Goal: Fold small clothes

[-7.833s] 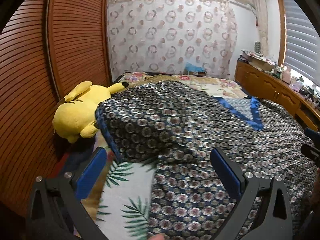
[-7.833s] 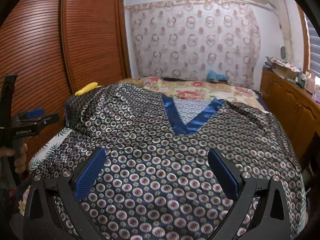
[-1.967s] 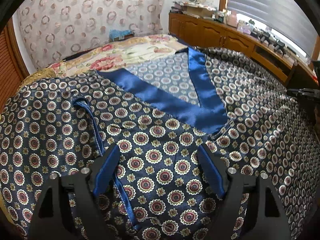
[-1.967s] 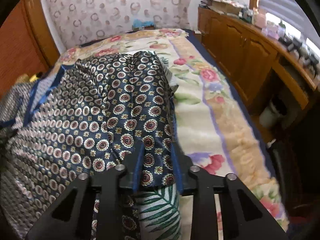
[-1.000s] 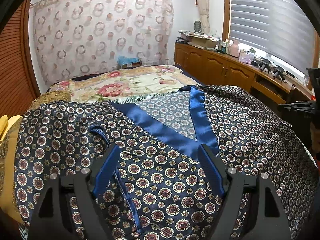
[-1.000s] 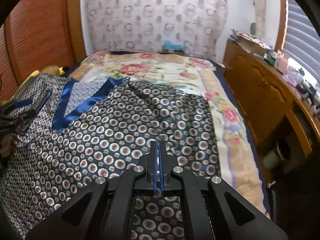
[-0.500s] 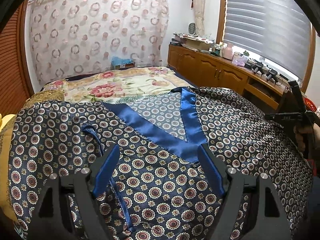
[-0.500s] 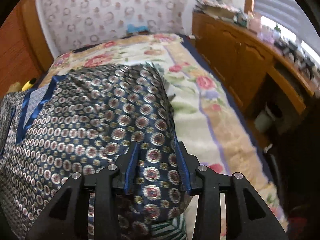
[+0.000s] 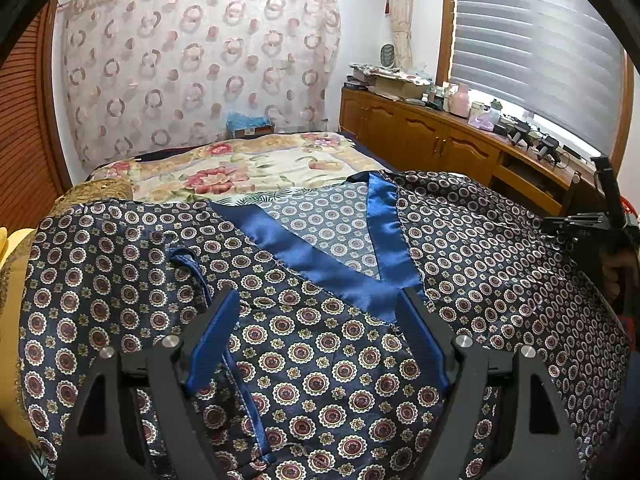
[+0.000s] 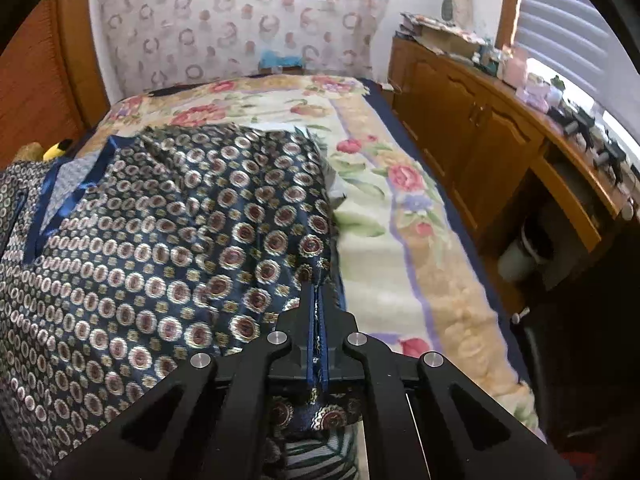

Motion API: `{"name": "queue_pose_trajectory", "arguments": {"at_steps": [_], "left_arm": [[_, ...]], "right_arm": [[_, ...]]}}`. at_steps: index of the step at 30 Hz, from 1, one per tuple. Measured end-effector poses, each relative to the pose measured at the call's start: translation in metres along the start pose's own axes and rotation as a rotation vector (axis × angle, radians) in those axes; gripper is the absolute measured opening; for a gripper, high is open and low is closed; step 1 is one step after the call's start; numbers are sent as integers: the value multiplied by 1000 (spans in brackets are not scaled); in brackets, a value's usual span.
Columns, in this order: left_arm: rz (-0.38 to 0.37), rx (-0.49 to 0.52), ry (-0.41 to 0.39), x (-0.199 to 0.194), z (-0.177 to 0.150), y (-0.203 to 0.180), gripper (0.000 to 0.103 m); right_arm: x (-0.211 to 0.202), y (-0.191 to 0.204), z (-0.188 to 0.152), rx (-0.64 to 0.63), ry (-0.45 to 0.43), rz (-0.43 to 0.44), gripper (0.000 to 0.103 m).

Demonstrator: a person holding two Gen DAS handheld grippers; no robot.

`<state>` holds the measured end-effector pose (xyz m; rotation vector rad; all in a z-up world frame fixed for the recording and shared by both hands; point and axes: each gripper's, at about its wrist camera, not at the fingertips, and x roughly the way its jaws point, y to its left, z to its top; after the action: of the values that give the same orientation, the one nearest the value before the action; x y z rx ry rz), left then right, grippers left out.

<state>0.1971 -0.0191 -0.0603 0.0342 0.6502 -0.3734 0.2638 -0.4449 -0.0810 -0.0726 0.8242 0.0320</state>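
Observation:
A navy patterned satin top (image 9: 320,340) with a blue V-neck band (image 9: 320,264) lies spread face up on the bed. My left gripper (image 9: 318,312) is open, its blue pads (image 9: 212,336) hovering over the chest just below the V. My right gripper (image 10: 319,292) is shut on the right side edge of the top (image 10: 180,240); a strip of fabric shows between the pads. The right gripper also shows at the far right of the left wrist view (image 9: 592,220).
The bed has a floral blanket (image 10: 400,216) running to a patterned curtain (image 9: 200,72). A wooden cabinet (image 9: 440,148) with clutter stands along the right under the blinds. A yellow plush (image 10: 58,148) lies at the left. A louvred wooden wardrobe (image 9: 24,140) stands left.
My right gripper was a little open around the top's right edge half a second ago and has closed on it. The left gripper stays open over the chest, barely moved.

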Motion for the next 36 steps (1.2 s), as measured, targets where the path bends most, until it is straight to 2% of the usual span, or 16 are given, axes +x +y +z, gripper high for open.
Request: {"name": "queue_pose_trajectory", "arguments": {"at_steps": [7,12,19,25,27,28,29,31,36], "left_arm": [[10,-9,-10,-3,0,2,80],[15,-13,-15,-5,1,4,80],[24,-7,-19,-6,1,2,80],[26,-5,-18,-6,0,1,80],[27,-4,-15,-6,-1,0,80],[27,-3,-14,-5,-1,0,80],[28,-1,-13,-5,-2,-1,80],[28,4,-14,-5,-2,-2,80],[32,13,-14,-4,-4,-4,80]], "right_arm": [[-20,27,19,-46,-75,43,0],[-24,55,27,-96,-94,115,0],[-9,104,14,-165,-34,219,0],[7,114,2,-161,28,228,0],[5,110,5,-149,24,217,5],[3,109,7,-146,19,212,11],[0,107,9,-143,14,205,21],[-7,98,15,-135,-10,188,32],[-5,61,30,-68,-32,112,40]]}}
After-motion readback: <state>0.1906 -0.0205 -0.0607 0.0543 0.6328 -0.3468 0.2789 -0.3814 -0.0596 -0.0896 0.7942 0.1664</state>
